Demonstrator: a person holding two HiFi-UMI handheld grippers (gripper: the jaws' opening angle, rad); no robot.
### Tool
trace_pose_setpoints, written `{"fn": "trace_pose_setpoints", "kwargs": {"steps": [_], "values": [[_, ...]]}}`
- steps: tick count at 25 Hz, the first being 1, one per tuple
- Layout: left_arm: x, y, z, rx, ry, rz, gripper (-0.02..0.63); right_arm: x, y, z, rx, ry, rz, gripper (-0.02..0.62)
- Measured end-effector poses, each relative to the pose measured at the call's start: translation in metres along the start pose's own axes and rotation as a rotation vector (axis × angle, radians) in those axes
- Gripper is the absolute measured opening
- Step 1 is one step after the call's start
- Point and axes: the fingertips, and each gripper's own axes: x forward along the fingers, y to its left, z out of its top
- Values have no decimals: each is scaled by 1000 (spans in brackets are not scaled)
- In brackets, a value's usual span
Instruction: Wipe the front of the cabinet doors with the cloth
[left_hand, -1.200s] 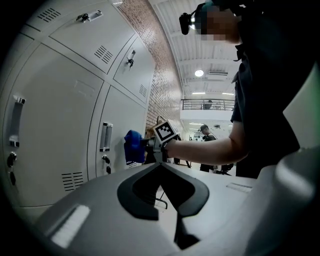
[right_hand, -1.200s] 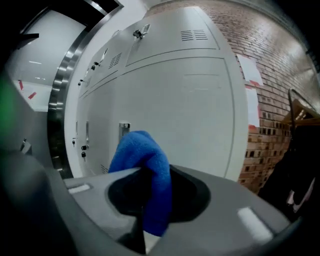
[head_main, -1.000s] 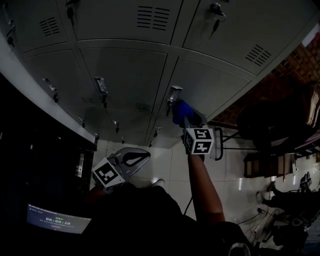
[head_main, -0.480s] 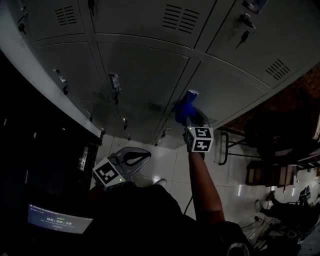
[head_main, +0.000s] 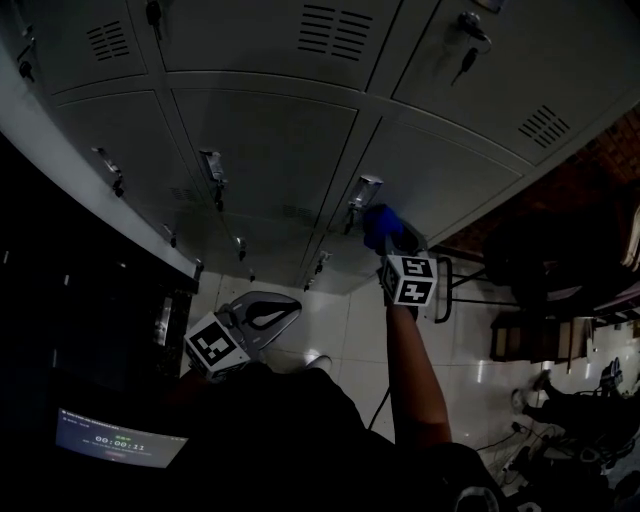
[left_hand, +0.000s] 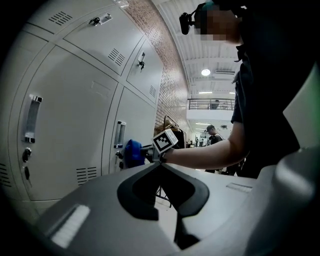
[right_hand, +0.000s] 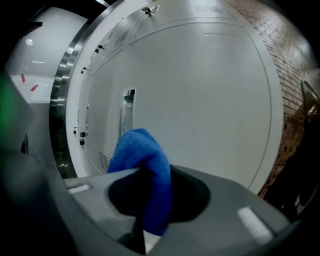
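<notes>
Grey metal locker doors (head_main: 260, 150) fill the upper part of the head view. My right gripper (head_main: 388, 232) is shut on a blue cloth (head_main: 381, 222), held against a lower door (head_main: 440, 175) just right of its silver handle (head_main: 364, 188). In the right gripper view the blue cloth (right_hand: 145, 165) bunches between the jaws in front of the pale door (right_hand: 200, 100), with the handle (right_hand: 128, 107) to its left. My left gripper (head_main: 262, 318) hangs low, away from the lockers, shut with nothing in it. The left gripper view shows the cloth (left_hand: 133, 152) touching the door.
Keys hang from locks on several doors (head_main: 214, 170). A dark counter edge (head_main: 90, 200) runs along the left. A black stool (head_main: 450, 290) and chairs (head_main: 560, 260) stand on the tiled floor at right. A small screen (head_main: 118, 437) glows at lower left.
My right gripper with the cloth has slid right across the door front, from covering the handle to just right of it. The left gripper has stayed in place.
</notes>
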Motion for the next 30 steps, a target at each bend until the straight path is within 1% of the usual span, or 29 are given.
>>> {"fn": "trace_pose_setpoints", "kwargs": {"steps": [11,15,18,21,24,27,30], "values": [[24,-15,-5,-4,22,-46,0,-40,-113,-37,88,38,-209,69],[31,-21,-6,-6,33,-60,0,-49,-141,-48,132,32,-261,69],[37,-27,-6,-4,37,-75,1,-55,-152,-54,157,31,-286,69],[40,-32,-5,-3,36,-80,0,-59,-153,-55,160,25,-289,69],[41,-34,-5,-7,36,-75,0,-65,-139,-50,171,-4,-258,69],[39,-33,-5,-5,31,-64,0,-66,-104,-43,162,-37,-194,69],[35,-31,-3,-2,25,-52,0,-59,-53,-40,156,-31,-109,69]]}}
